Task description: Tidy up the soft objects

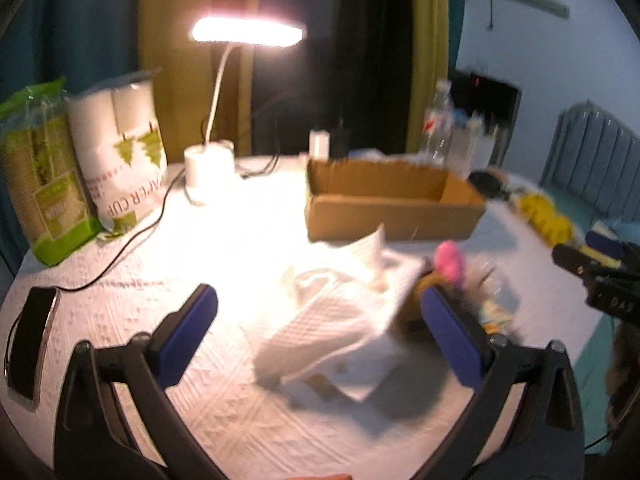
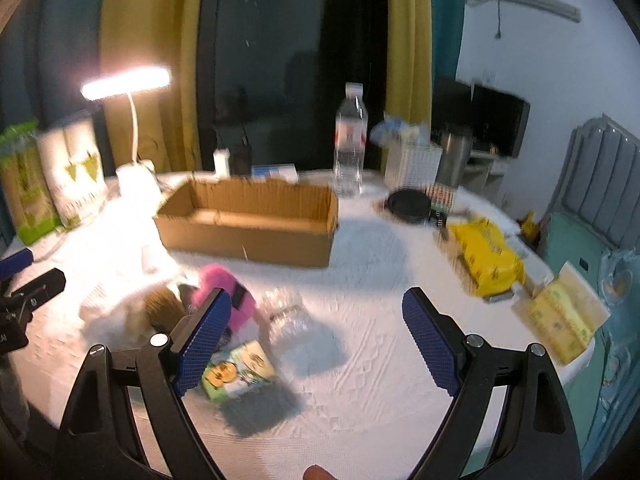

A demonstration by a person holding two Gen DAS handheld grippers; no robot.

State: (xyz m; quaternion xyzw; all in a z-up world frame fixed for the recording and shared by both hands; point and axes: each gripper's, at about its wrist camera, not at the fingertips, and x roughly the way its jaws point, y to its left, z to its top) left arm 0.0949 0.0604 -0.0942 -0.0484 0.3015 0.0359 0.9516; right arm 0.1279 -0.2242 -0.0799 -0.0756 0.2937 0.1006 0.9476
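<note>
Lying crumpled, white cloth; long axis toward cardboard box.

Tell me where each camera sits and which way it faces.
Left wrist: on the left gripper, open above the table, facing the white cloth, cardboard box and lamp; the right gripper shows at the edge.
Right wrist: on the right gripper, open, facing the box and water bottle; a fingertip shows at the bottom.
Shared: box, lamp, pink plush.
</note>
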